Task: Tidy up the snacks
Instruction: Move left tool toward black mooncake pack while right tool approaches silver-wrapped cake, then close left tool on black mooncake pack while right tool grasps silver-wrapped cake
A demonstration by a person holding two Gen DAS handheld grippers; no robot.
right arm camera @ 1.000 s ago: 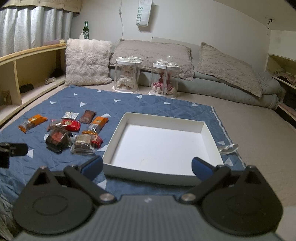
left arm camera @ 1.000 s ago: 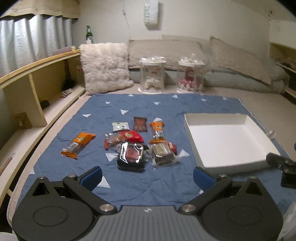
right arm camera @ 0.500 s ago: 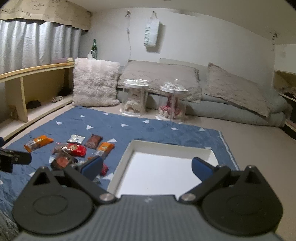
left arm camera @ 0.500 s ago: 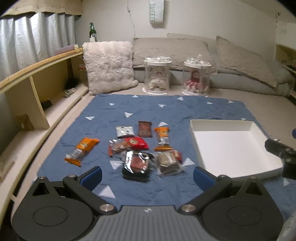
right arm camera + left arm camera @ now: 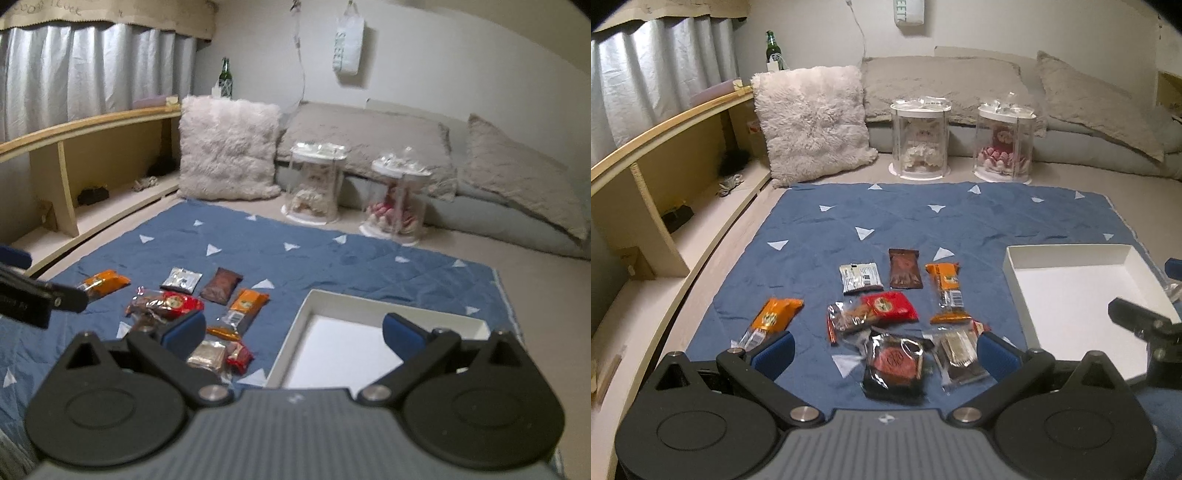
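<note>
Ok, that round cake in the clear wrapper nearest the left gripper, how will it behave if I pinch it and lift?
The round cake sits in glossy, crinkled film, so the fingers may slide on the loose wrap. It probably lies in a dark tray, which should keep it fairly stiff. It looks light, and a hard squeeze could crush it.

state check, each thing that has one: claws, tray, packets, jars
left claw: open, holding nothing
right claw: open, holding nothing
white tray: nothing in it
snack packets: all on the blue mat, none in the tray
two clear jars: lids on, upright
</note>
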